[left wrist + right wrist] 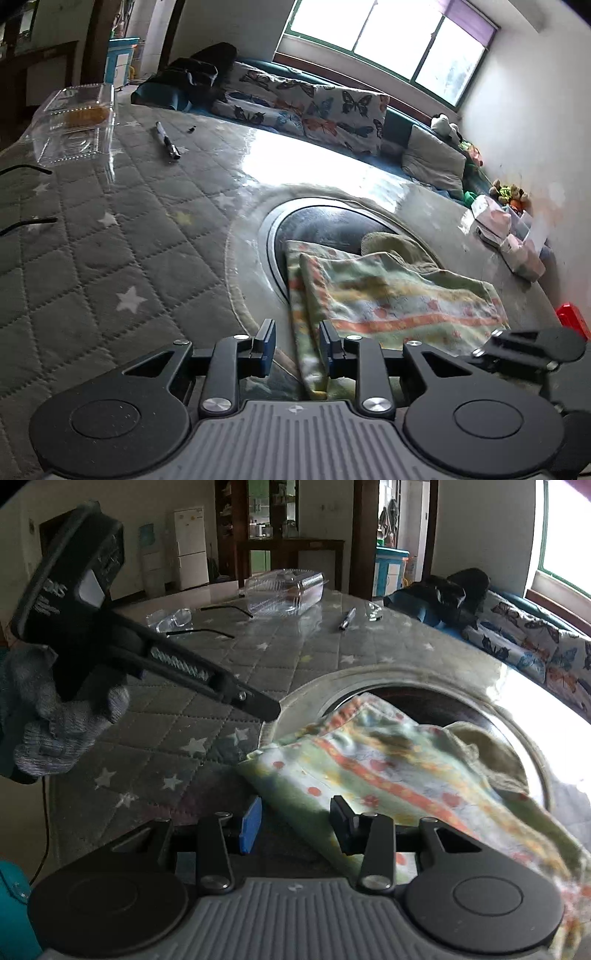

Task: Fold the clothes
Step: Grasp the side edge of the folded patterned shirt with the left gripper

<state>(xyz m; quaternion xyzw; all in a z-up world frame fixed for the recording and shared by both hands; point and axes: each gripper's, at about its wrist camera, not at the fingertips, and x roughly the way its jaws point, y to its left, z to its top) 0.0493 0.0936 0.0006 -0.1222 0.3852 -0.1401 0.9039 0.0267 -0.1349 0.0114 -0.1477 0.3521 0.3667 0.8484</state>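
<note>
A green, orange and white patterned cloth [391,299] lies crumpled over a round glass inset [325,221] of the padded table. It also shows in the right wrist view [388,764]. My left gripper [297,343] is open, its blue-padded fingers either side of the cloth's near left edge. My right gripper [297,823] is open over the cloth's near corner, with cloth lying between its fingers. The left gripper, held by a gloved hand, shows at upper left in the right wrist view [258,705].
A grey quilted star-pattern cover [92,258] spreads over the table. On it lie a clear plastic box [74,118], a pen [168,142], safety glasses [173,622] and boxes [513,236] by the wall. A butterfly-print cushion [314,110] lies on the bench behind.
</note>
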